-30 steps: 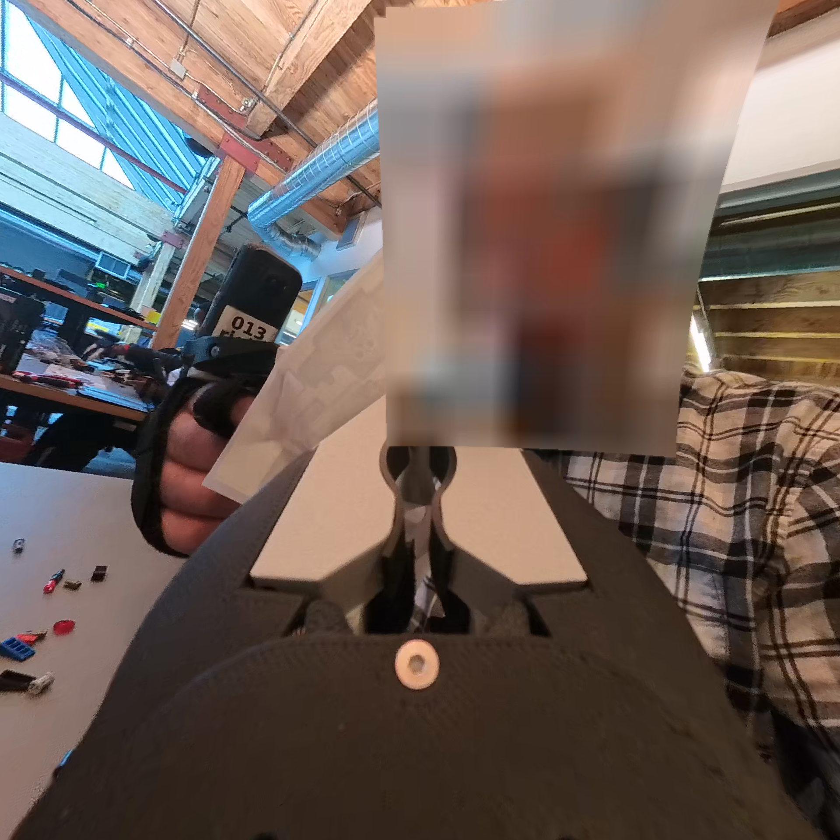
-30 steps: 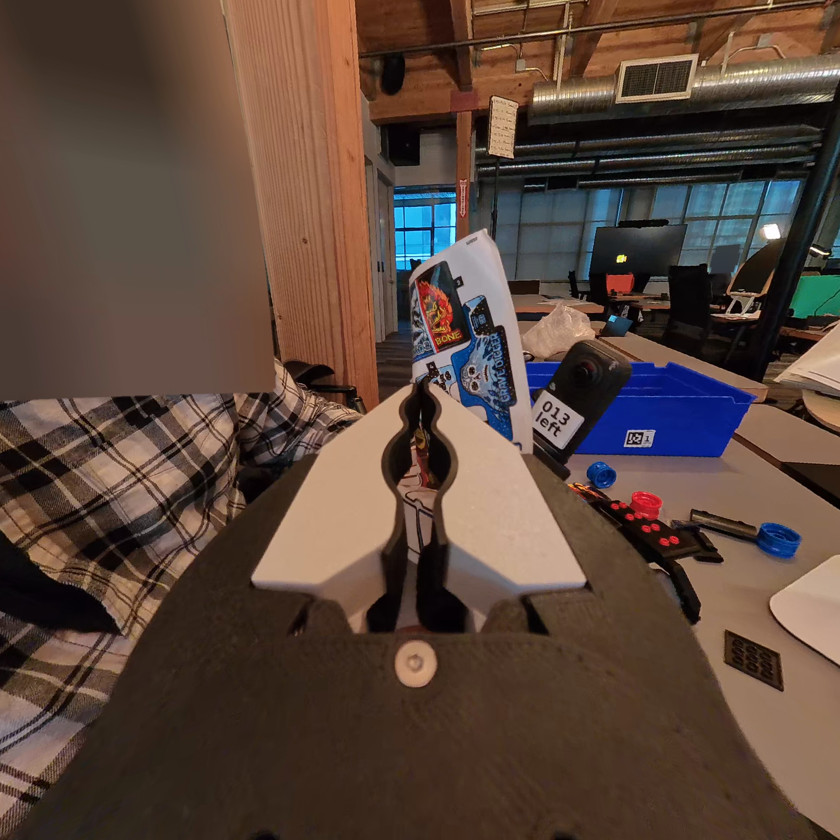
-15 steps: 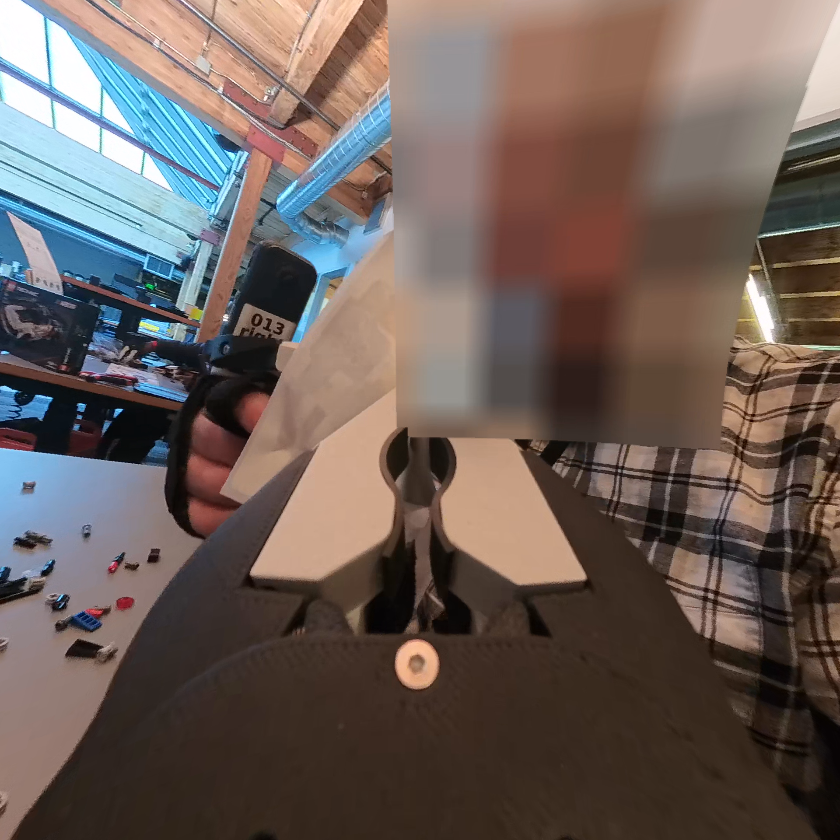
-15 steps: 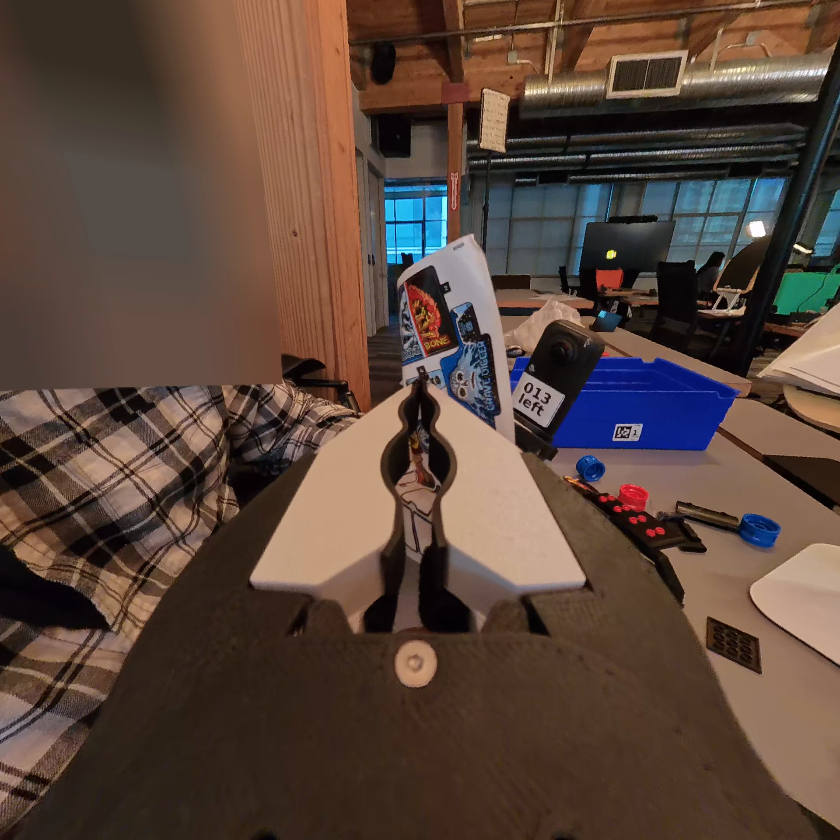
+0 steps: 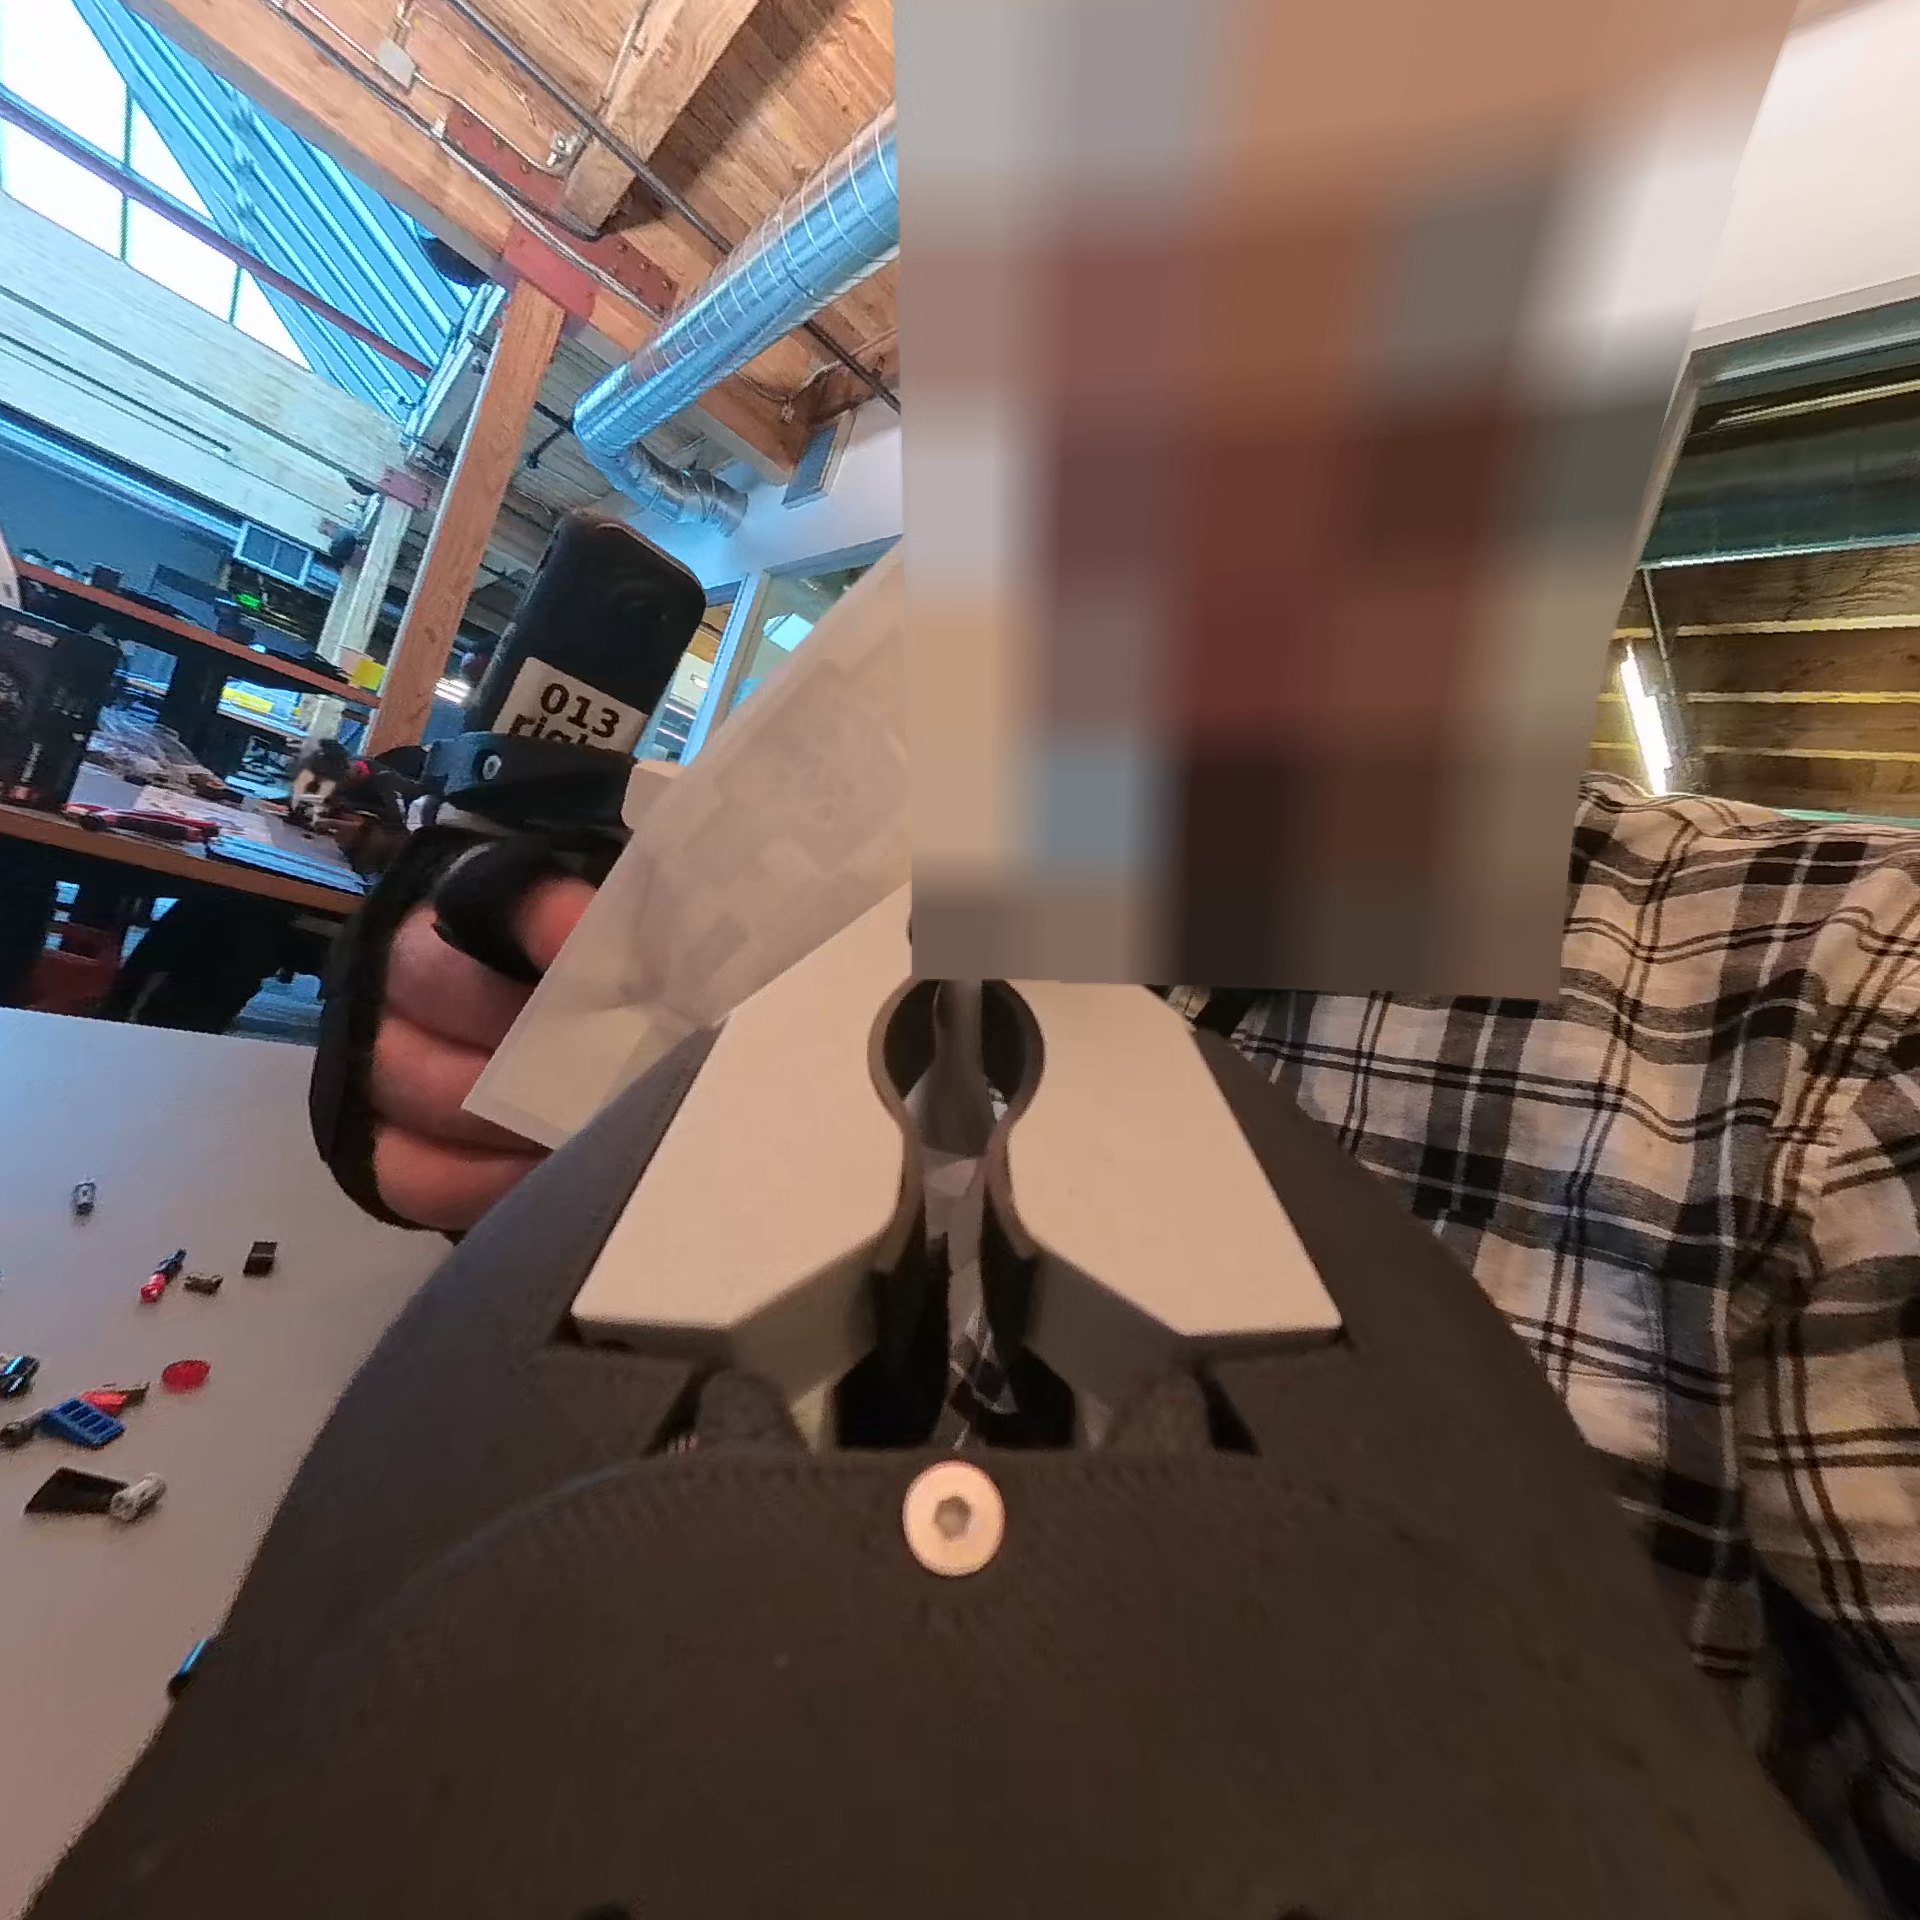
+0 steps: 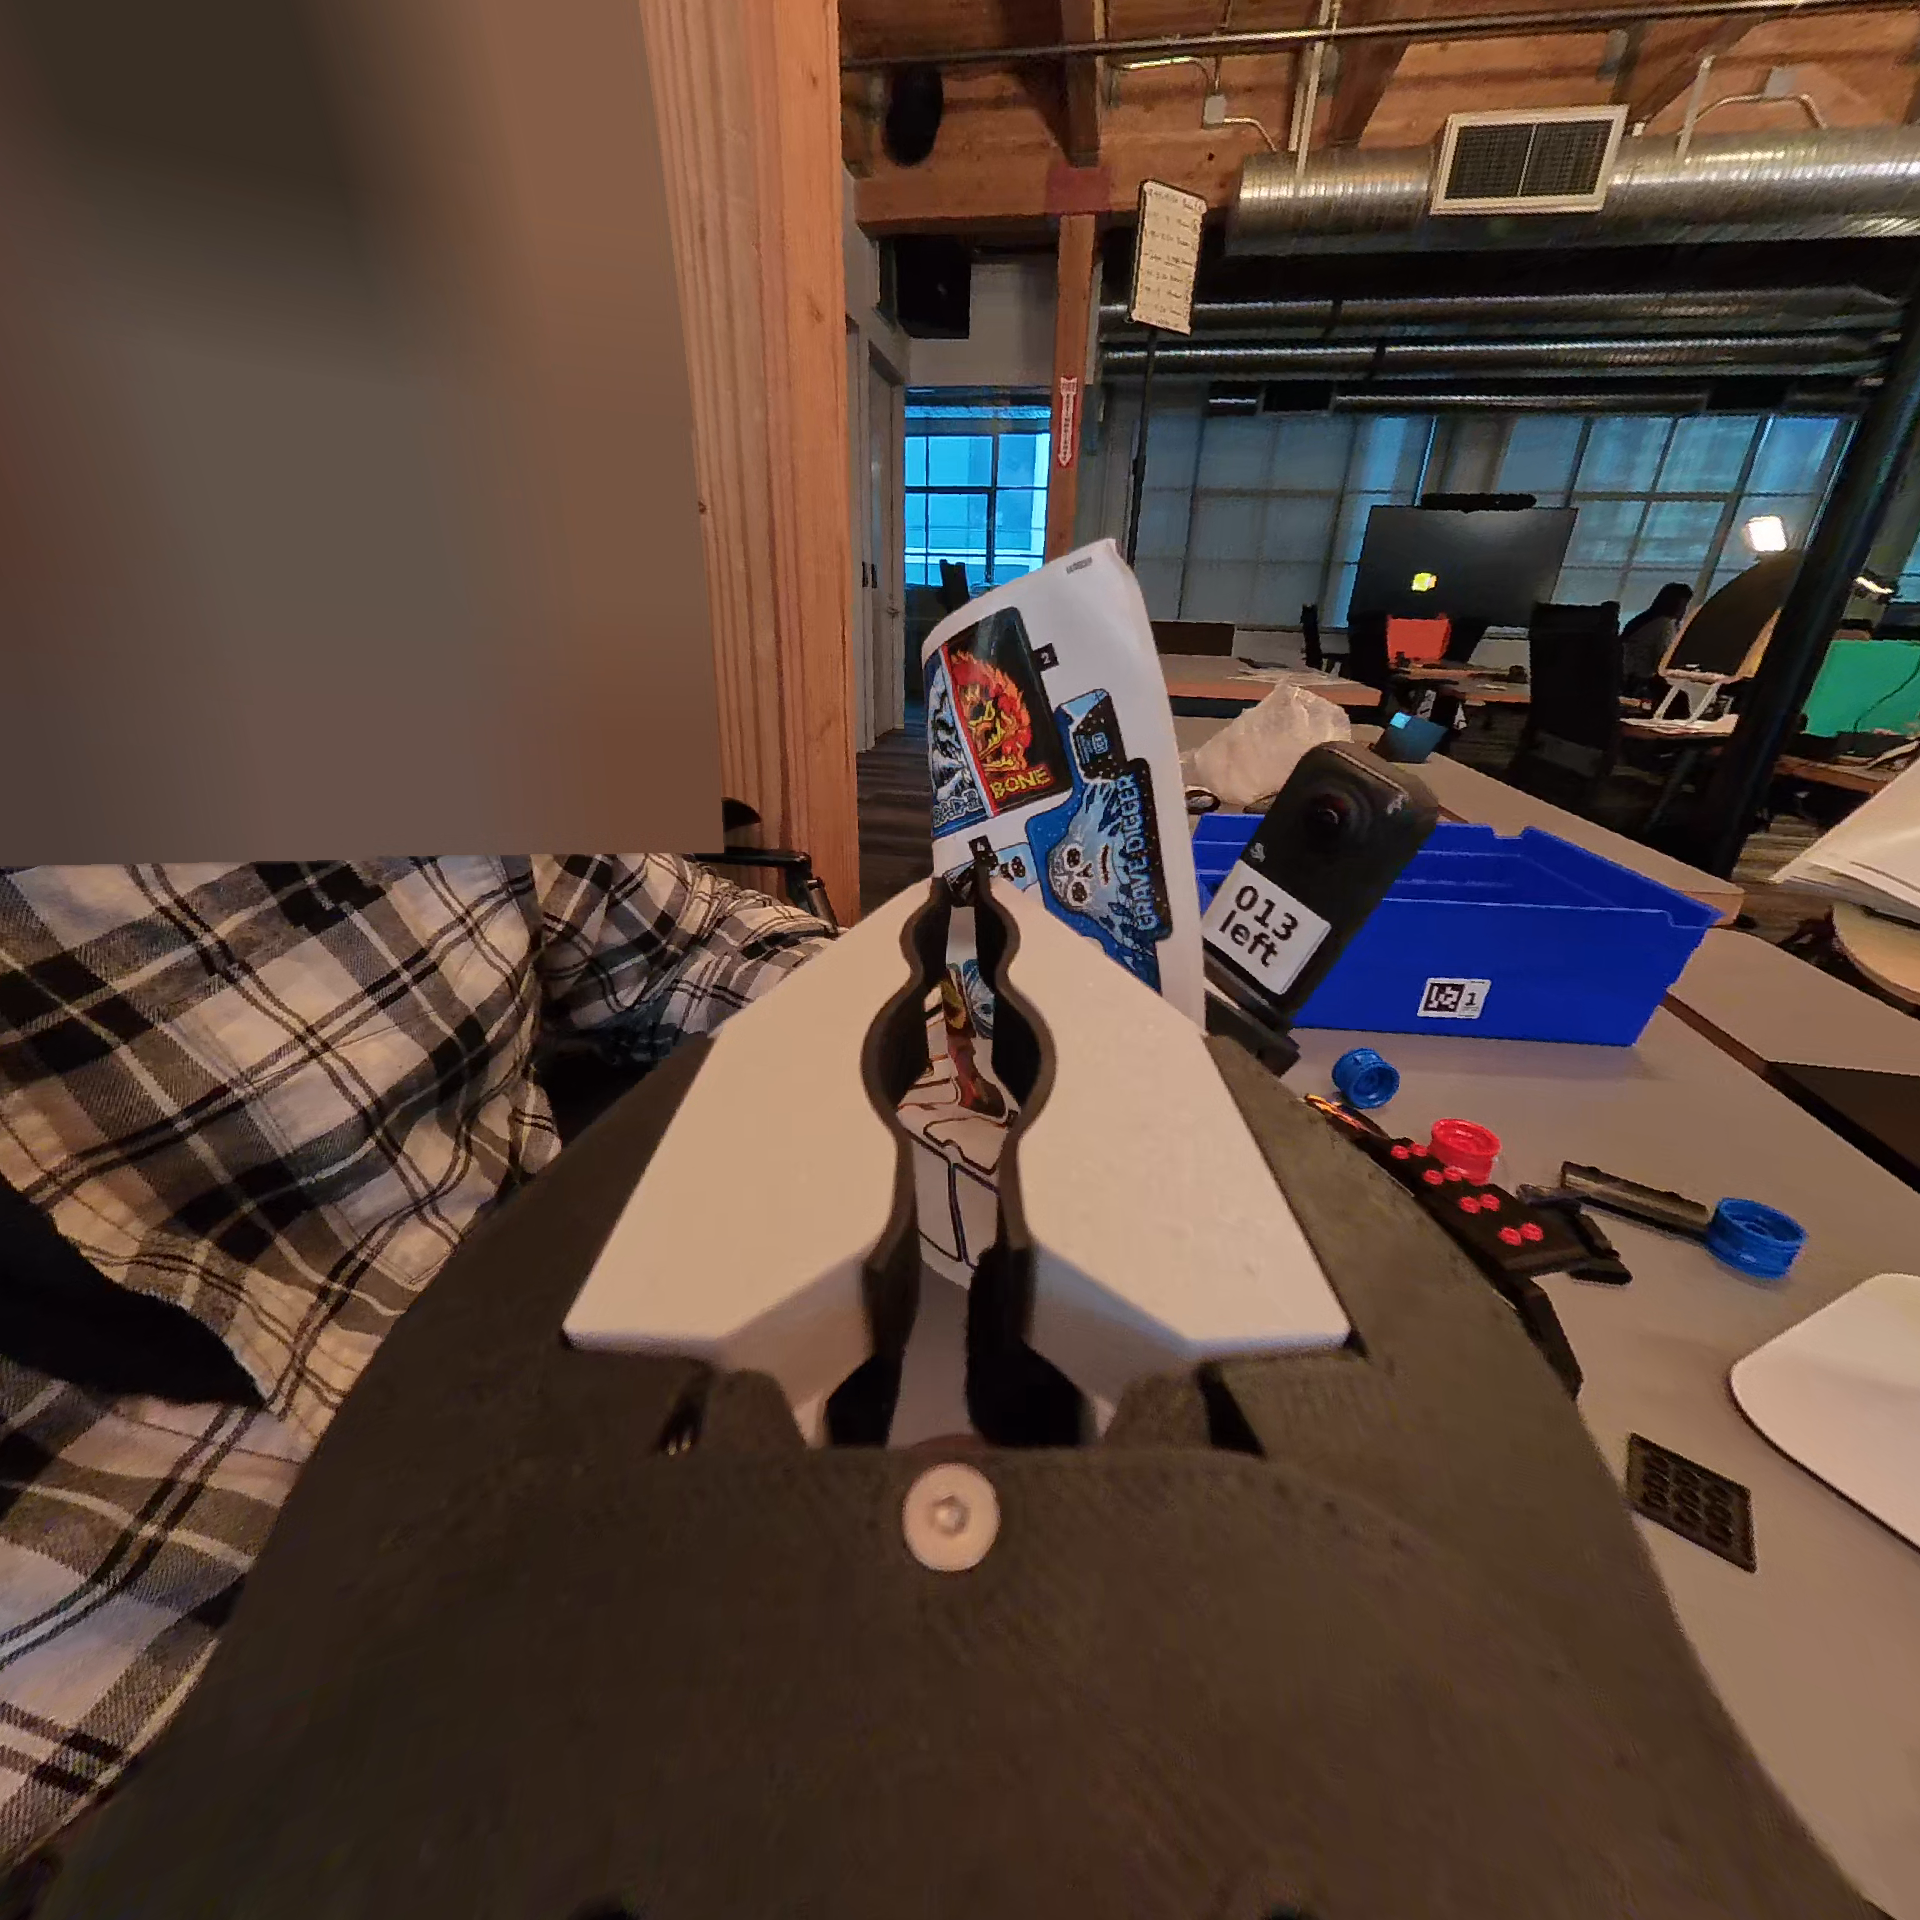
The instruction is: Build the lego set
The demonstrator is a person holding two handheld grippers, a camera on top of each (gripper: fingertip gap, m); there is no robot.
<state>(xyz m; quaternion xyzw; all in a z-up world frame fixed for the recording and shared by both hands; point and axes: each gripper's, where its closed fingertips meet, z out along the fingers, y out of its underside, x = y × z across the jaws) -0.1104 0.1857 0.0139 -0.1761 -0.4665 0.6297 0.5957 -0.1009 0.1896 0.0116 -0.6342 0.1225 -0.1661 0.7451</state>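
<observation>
Sticker sheet (image 6: pixel 1049 769) pinched between closed right fingers (image 6: pixel 1132 1122), seemingly left fingers (image 5: pixel 769 1143) too

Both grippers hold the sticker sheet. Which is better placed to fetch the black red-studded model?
Left, probably: in the right wrist view the black model lies just beside the left gripper; the right gripper clamps the sticker sheet farther away.

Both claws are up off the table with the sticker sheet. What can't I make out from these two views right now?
- Sticker sheet: lower part hidden behind the right claw; left wrist view shows only its plain back.
- Left claw: what its fingers pinch is a thin sliver, partly under the blur patch.
- Loose Lego pieces: too small to identify, cut by the left edge.
- Black Lego assembly: near end hidden by the right claw's body.
- Blue bin: contents hidden by its wall.
</observation>
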